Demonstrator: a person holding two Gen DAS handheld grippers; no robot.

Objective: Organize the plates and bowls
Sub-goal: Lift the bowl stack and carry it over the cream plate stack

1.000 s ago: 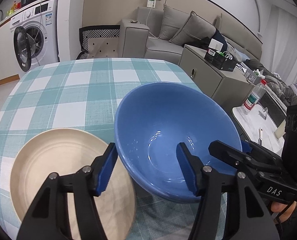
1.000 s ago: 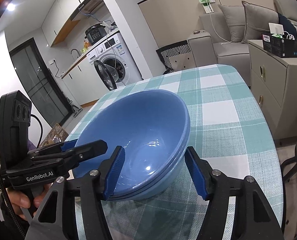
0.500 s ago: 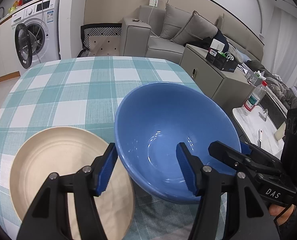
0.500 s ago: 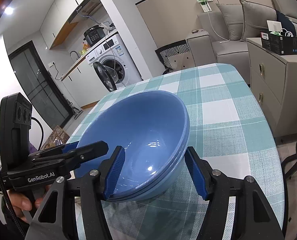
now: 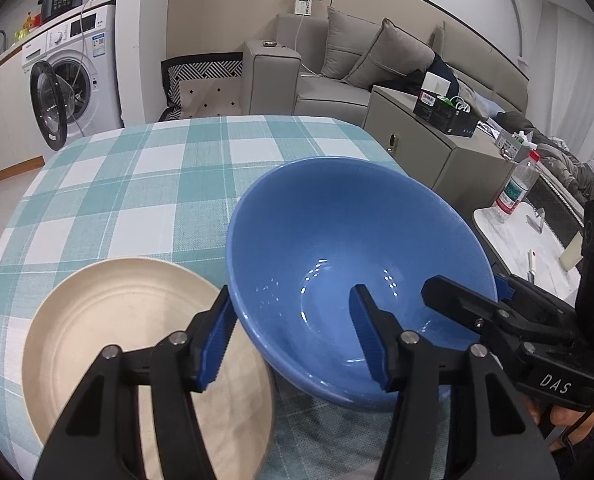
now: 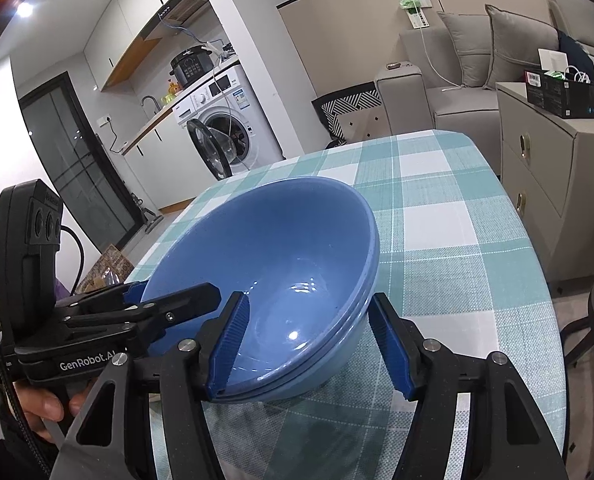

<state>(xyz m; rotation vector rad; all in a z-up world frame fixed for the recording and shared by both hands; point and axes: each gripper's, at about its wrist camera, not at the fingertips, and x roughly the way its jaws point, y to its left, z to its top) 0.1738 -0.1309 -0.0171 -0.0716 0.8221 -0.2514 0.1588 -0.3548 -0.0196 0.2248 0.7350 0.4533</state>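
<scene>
Stacked blue bowls [image 5: 337,248] sit on the checked tablecloth; the right wrist view shows them nested [image 6: 281,252]. A cream plate [image 5: 125,320] lies left of them. My left gripper [image 5: 291,340] is open, its jaws straddling the near-left rim of the bowls: one finger outside, one inside. My right gripper [image 6: 311,346] is open and straddles the near-right rim the same way. Each gripper shows in the other's view, the right one [image 5: 497,320] and the left one [image 6: 137,312]. The bowls look tilted toward me.
The table [image 5: 137,184] has a teal and white checked cloth. A beige cabinet [image 6: 557,184] stands close to its right edge. A side table with a water bottle [image 5: 515,188] is to the right. A washing machine [image 5: 69,80] and sofa stand beyond.
Both cameras have drawn back and risen slightly. The bowls, plate and both grippers' jaw openings look the same.
</scene>
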